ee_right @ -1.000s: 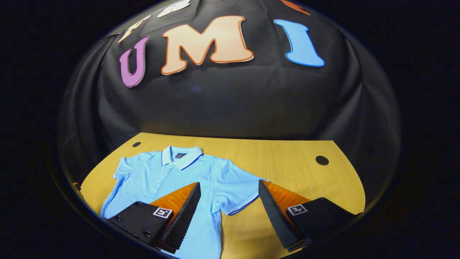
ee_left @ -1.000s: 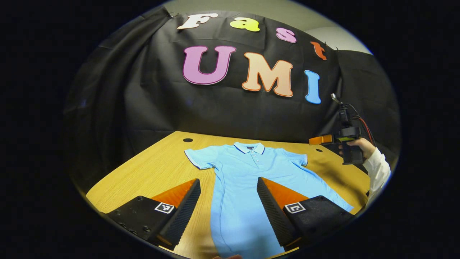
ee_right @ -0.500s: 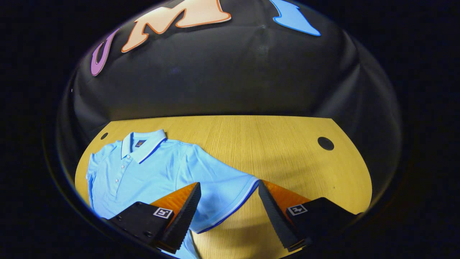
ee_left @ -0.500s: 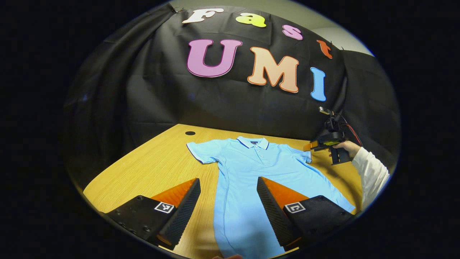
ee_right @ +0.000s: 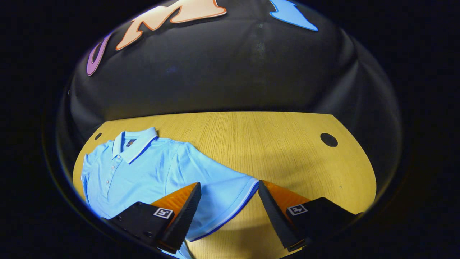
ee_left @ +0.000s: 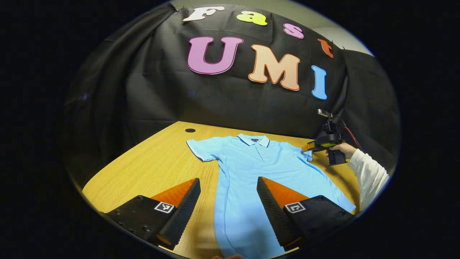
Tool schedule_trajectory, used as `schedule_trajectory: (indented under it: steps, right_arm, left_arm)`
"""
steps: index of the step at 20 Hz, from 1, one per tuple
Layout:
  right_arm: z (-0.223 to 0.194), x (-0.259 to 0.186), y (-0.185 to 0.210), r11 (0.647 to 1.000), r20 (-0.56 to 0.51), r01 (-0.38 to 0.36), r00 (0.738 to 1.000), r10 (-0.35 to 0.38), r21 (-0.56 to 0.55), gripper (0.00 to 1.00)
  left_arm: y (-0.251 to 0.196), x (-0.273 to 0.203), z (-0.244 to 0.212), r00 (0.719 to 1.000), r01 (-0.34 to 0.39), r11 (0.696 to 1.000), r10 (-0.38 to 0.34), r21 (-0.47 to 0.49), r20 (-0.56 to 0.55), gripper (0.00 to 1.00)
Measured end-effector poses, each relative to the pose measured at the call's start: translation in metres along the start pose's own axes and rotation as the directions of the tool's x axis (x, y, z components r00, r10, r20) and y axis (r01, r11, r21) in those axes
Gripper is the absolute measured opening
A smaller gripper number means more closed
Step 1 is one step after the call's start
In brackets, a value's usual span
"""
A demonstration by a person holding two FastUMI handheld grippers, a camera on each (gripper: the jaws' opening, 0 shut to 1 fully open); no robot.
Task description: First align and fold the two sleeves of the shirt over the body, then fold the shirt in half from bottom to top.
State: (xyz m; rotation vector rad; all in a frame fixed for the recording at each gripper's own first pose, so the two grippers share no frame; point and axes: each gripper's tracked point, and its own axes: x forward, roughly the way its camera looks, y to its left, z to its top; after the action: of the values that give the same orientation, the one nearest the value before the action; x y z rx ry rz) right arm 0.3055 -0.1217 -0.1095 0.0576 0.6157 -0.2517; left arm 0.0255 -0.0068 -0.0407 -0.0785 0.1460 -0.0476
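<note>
shirt: light blue polo shirt (ee_left: 251, 172) lies flat, face up on the counter (ee_left: 154, 169), collar toward the back wall, both short sleeves spread out to the sides, nothing folded yet.
left tool: left tool (ee_left: 228, 189) hangs released over the lower body of the shirt, fingers wide apart, blue cloth visible between them; not gripping anything.
right tool: right tool (ee_right: 229, 190) is released too, fingers spread on either side of the hem of the sleeve (ee_right: 230, 201); sleeve edge lies in the gap, contact with the cloth cannot be told.
left gripper view extra: shows the whole shirt from hem up to collar (ee_left: 254, 139), the other sleeve (ee_left: 201, 149) at far left, and the right tool from outside, held by a hand (ee_left: 339, 148) in a white cuff (ee_left: 366, 172), its tip right at the shirt's sleeve edge.
right gripper view extra: close look at the sleeve's striped hem, the button placket (ee_right: 110, 171), and a wide bare stretch of counter to the right with a dark round hole (ee_right: 329, 139).
counter holes: another hole (ee_left: 190, 130) sits near the back edge, beyond the far sleeve.
</note>
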Motion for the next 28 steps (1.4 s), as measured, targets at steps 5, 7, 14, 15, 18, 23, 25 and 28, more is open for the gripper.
schedule_trajectory:
  steps: [5, 7, 14, 15, 18, 23, 25, 28]
  right_arm:
    - [-0.004, 0.002, 0.0, 1.0, -0.016, 0.005, 1.0, -0.005, 0.013, 0.87]
    - [-0.004, 0.002, 0.001, 1.0, -0.018, -0.002, 1.0, 0.002, 0.009, 0.7]
    - [-0.004, -0.001, 0.012, 0.999, -0.006, -0.027, 1.0, 0.027, -0.027, 0.1]
    - [-0.004, -0.003, 0.013, 0.999, -0.002, -0.027, 1.0, 0.027, -0.04, 0.1]
    - [0.008, -0.013, 0.015, 0.997, 0.038, -0.015, 0.999, 0.018, -0.076, 0.1]
    - [0.039, -0.047, 0.08, 0.978, 0.115, -0.209, 0.972, 0.205, 0.02, 0.1]
    - [0.046, -0.062, 0.116, 0.947, 0.137, -0.313, 0.944, 0.301, 0.076, 0.1]
    - [0.04, -0.06, 0.15, 0.911, 0.132, -0.385, 0.921, 0.368, 0.147, 0.1]
  left_arm:
    - [0.001, 0.0, 0.001, 1.0, -0.002, 1.0, 0.002, 0.005, 0.007, 0.95]
    - [0.0, -0.001, 0.001, 1.0, -0.003, 1.0, 0.003, 0.005, 0.005, 0.95]
    - [0.001, -0.001, 0.001, 1.0, -0.004, 1.0, 0.004, 0.002, 0.004, 0.95]
    - [0.001, 0.001, 0.001, 1.0, -0.003, 1.0, 0.003, 0.002, 0.003, 0.95]
    - [0.0, 0.001, 0.0, 1.0, -0.002, 1.0, 0.002, 0.0, -0.001, 0.95]
    - [0.0, 0.002, -0.003, 1.0, -0.002, 1.0, 0.002, -0.005, -0.007, 0.95]
    - [-0.001, 0.002, -0.003, 1.0, -0.002, 1.0, 0.002, -0.005, -0.007, 0.95]
    - [-0.003, 0.0, -0.003, 1.0, 0.008, 1.0, -0.008, -0.007, -0.007, 0.95]
